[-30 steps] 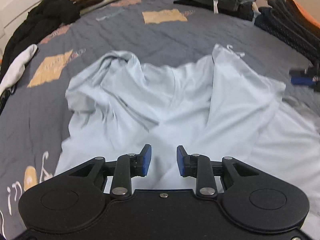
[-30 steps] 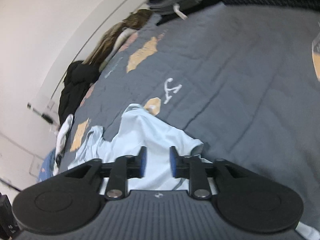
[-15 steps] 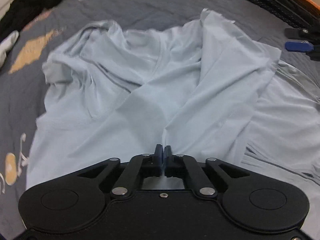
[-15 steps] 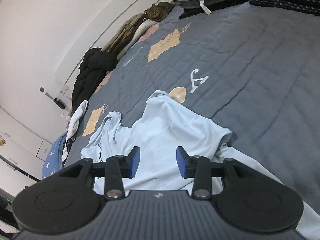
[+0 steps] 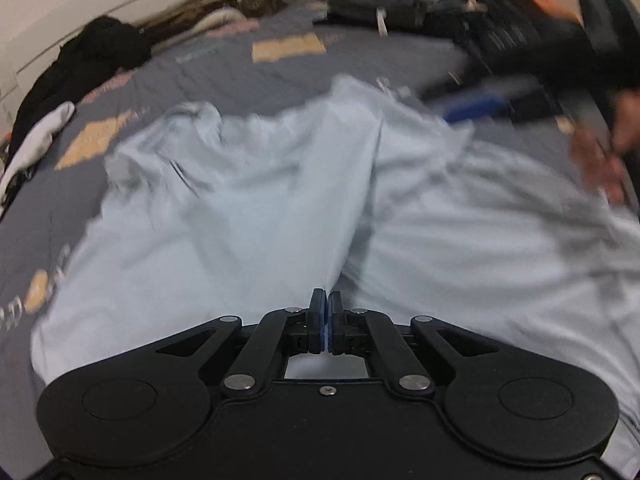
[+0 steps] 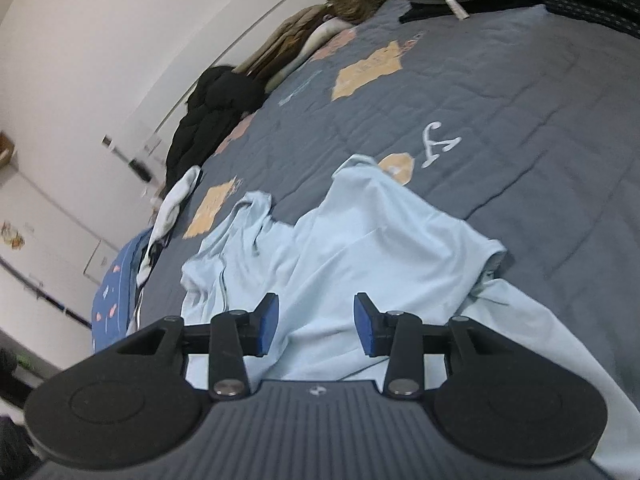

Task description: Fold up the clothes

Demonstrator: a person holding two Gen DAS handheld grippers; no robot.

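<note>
A light blue shirt (image 5: 240,220) lies crumpled and spread on the grey quilted bed (image 5: 240,72). My left gripper (image 5: 327,300) is shut on a fold of it near the front, and the cloth runs taut from the pinch up to a raised ridge. In the right wrist view the same shirt (image 6: 380,232) lies bunched on the quilt (image 6: 520,120). My right gripper (image 6: 316,320) hovers over it, open, with nothing between its blue pads. That gripper shows blurred at the right of the left wrist view (image 5: 480,104), held by a person's hand (image 5: 600,168).
A black garment heap (image 5: 100,56) and a white garment (image 5: 40,136) lie at the bed's left edge. Stacks of folded dark clothes (image 5: 392,4) line the far side. A tabby cat (image 5: 256,0) rests by the wall. Bare quilt stretches beyond the shirt.
My left gripper shut on a shirt fold, then pulled back, drawing the cloth taut. The right gripper opened wider and now shows closer over the shirt's right side.
</note>
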